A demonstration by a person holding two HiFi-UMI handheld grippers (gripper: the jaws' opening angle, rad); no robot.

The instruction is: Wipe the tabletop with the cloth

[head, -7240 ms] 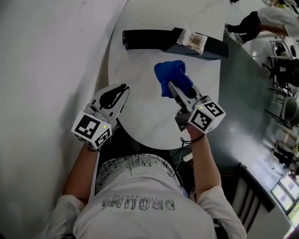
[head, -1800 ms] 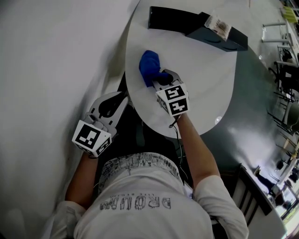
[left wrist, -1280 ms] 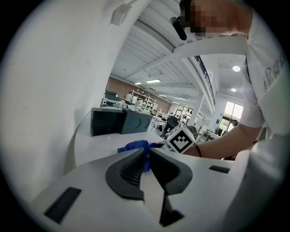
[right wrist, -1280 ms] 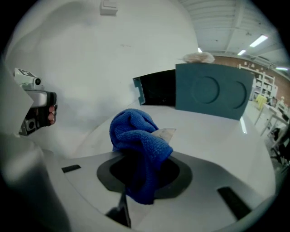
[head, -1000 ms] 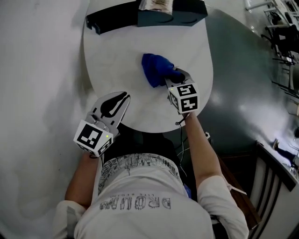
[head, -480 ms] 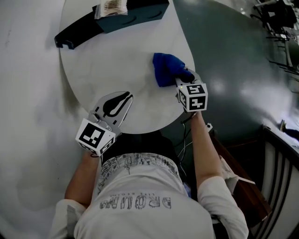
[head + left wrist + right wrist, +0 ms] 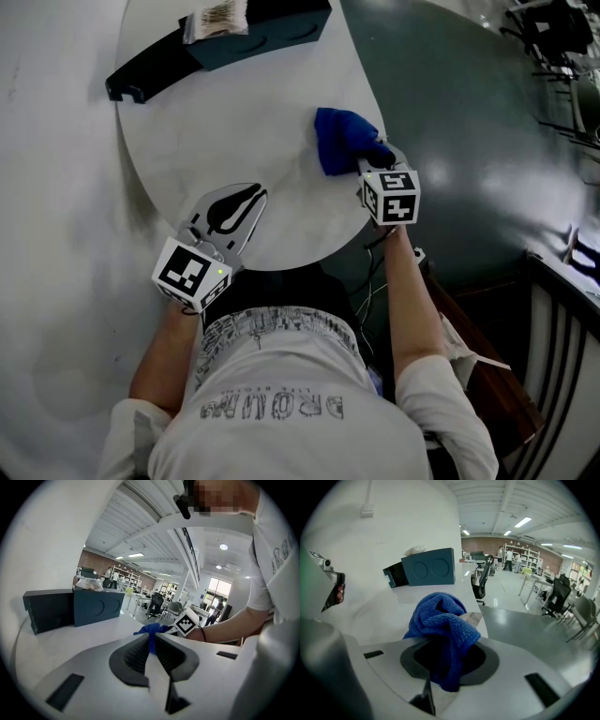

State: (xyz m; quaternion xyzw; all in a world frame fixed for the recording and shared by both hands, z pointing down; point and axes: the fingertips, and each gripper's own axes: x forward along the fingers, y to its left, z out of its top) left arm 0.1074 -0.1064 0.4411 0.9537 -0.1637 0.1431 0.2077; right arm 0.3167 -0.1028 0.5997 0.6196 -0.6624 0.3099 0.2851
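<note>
A bunched blue cloth (image 7: 336, 139) lies on the round white tabletop (image 7: 234, 122), close to its right edge. My right gripper (image 7: 372, 157) is shut on the cloth's near end, and in the right gripper view the cloth (image 7: 442, 618) bulges out over the jaws of the right gripper (image 7: 445, 660). My left gripper (image 7: 251, 194) rests at the table's near edge, shut with nothing in it. In the left gripper view, the left gripper (image 7: 151, 645) has its pads together, and the cloth (image 7: 151, 629) shows far beyond them beside the right gripper's marker cube (image 7: 187, 622).
A dark blue box (image 7: 267, 30) with a packet (image 7: 214, 17) on top and a black box (image 7: 150, 70) stand along the table's far edge. Dark green floor (image 7: 469, 122) lies right of the table. White floor lies to the left.
My right gripper has dragged the cloth across the tabletop from the left side toward the right edge. The left gripper has stayed at the near edge, shut.
</note>
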